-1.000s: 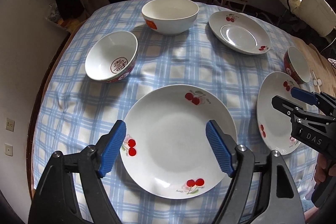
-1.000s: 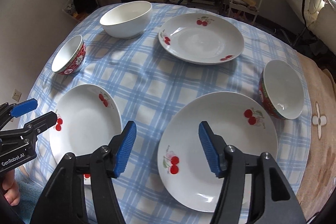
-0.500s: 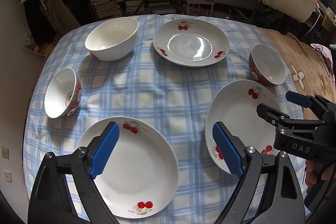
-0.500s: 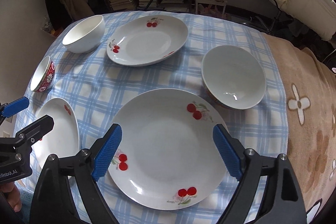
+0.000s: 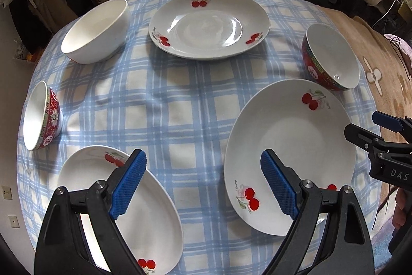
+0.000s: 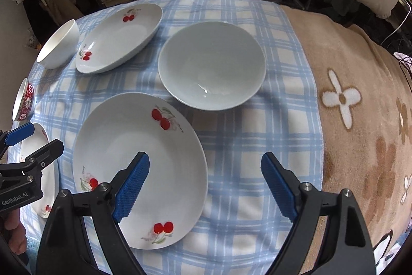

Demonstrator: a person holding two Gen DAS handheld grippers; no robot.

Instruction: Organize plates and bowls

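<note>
Both tools have just spread wide and hold nothing: the left tool (image 5: 200, 184) and right tool (image 6: 204, 187) now hang beside the near plate (image 6: 139, 161), ready to take it.

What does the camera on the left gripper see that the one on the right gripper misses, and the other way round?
Only the left wrist view shows the near-left cherry plate almost whole and the red outside of the right-hand bowl.

Only the right wrist view shows the wide stretch of tan flowered blanket and looks straight down into that bowl.

Both show the blue checked cloth, the big cherry plate, the far cherry plate, the plain white bowl, the small red bowl, and each other's gripper at the edge, both open and empty.
</note>
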